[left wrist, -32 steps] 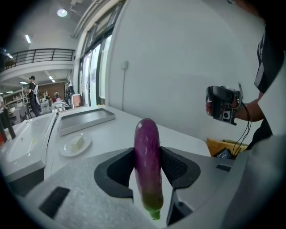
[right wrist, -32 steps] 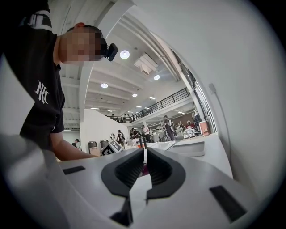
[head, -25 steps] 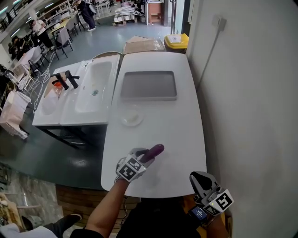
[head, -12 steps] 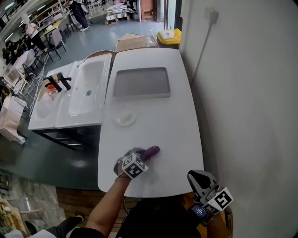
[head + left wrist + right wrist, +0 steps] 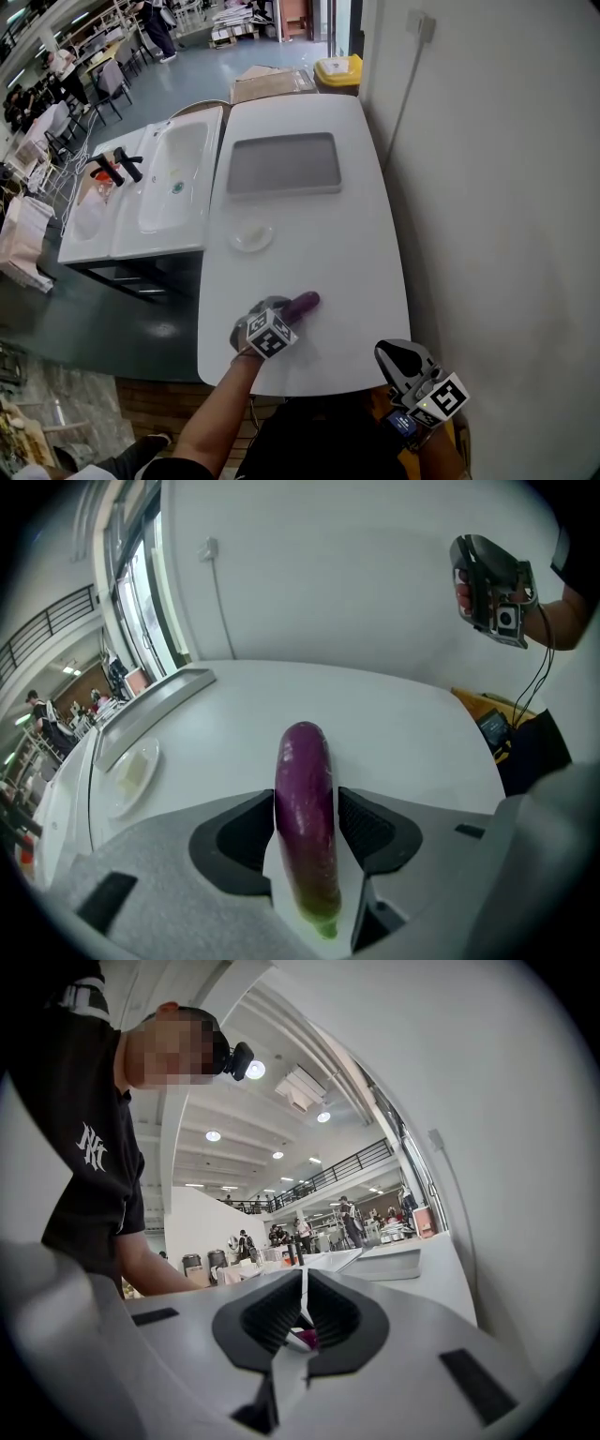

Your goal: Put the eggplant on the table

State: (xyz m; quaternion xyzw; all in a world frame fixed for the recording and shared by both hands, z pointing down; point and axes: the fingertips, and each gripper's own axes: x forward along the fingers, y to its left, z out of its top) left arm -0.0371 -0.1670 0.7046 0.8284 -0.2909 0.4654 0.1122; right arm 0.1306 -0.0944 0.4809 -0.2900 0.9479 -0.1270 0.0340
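A saucer (image 5: 251, 236) lies before the tray (image 5: 284, 165) on the table (image 5: 366, 244), sink (image 5: 173, 183) left.

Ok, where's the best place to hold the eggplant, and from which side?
Across its narrow width, toward the green stem end, as the left gripper holds the eggplant now. It is long, slim and smooth, so pads on its two long sides seat well; the rounded purple tip would likely slip. Come in along its length from the stem end.
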